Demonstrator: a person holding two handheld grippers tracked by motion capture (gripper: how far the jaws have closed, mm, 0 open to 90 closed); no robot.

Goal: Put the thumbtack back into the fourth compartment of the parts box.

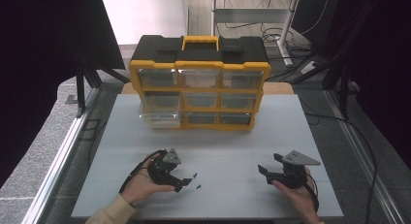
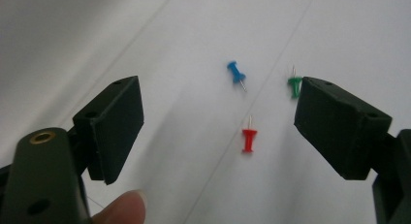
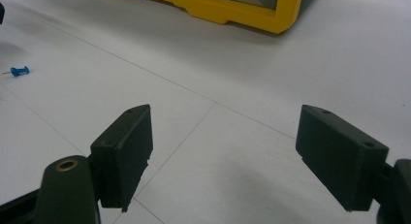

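Note:
Three push pins lie on the white table (image 1: 218, 136) in front of my left gripper (image 2: 220, 112): a blue pin (image 2: 236, 73), a green pin (image 2: 293, 84) and a red pin (image 2: 249, 138). The red one lies nearest, between the open jaws but ahead of them. The green one sits just beyond the right jaw's tip. In the high view, the left gripper (image 1: 181, 184) rests low at the front left, with the blue pin (image 1: 195, 175) and green pin (image 1: 198, 187) just to its right. My right gripper (image 1: 270, 164) is open and holds nothing at the front right. The right gripper view (image 3: 225, 146) shows bare table between the jaws and the blue pin (image 3: 19, 71) far left.
A yellow and black drawer organizer (image 1: 198, 83) with a yellow handle stands at the back of the table. Its bottom-left clear drawer (image 1: 157, 118) is pulled out. The organizer's yellow base (image 3: 232, 10) is ahead of the right gripper. Cables lie on the floor behind.

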